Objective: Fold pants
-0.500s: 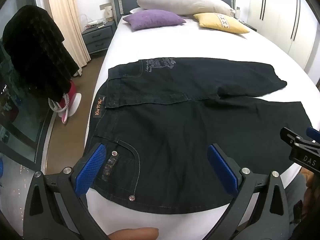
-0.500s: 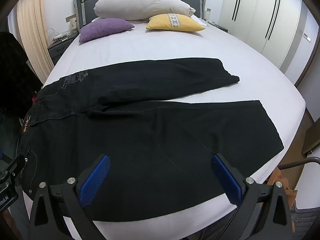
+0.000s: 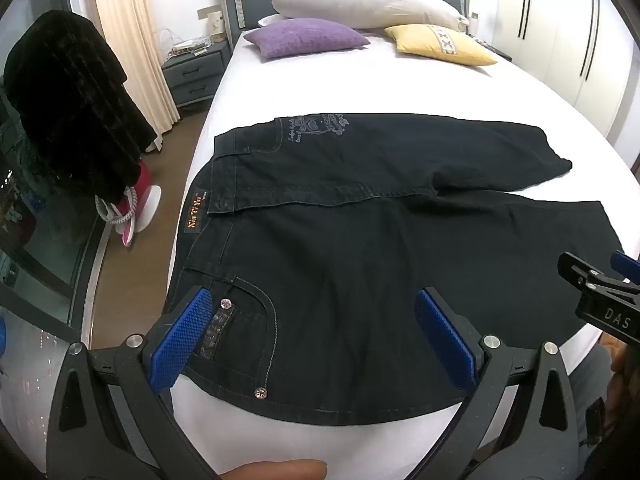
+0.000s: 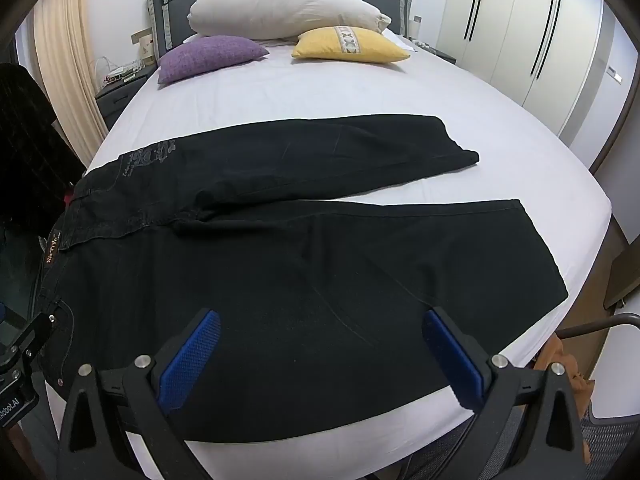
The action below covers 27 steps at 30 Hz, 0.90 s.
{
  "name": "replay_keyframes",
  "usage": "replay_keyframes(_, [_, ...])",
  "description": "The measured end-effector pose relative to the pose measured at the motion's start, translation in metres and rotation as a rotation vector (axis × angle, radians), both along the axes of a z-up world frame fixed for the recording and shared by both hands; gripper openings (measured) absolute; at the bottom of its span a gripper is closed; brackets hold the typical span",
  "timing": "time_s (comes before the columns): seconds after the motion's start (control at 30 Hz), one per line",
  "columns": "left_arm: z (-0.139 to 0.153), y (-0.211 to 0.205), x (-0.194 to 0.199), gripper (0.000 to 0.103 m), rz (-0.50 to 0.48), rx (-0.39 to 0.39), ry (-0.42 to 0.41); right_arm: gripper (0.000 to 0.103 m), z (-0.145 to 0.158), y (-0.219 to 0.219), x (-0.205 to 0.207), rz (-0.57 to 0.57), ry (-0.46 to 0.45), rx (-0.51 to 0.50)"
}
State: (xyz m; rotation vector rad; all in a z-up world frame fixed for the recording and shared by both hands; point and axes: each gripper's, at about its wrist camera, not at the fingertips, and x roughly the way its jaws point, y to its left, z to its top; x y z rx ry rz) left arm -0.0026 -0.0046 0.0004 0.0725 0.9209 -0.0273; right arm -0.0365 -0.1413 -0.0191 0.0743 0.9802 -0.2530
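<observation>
Both grippers, left gripper (image 3: 312, 336) and right gripper (image 4: 320, 356), are hovering almost unmoved since half a second ago, jaws wide and empty, while the pants (image 4: 280, 264) are lying flat on the bed (image 4: 360, 92), near edge at six o'clock, folding not yet begun.

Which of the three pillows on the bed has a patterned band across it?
The yellow pillow, on the right by the headboard. The purple pillow and the big white pillow are plain.
</observation>
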Motion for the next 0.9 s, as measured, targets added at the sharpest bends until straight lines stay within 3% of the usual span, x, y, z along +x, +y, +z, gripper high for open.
replay_keyframes(0.9, [-0.0044,-0.0003,-0.0016,0.103,-0.002,0.0,0.006,0.103,-0.0033,0.0024,0.0006,0.001,0.005,0.003])
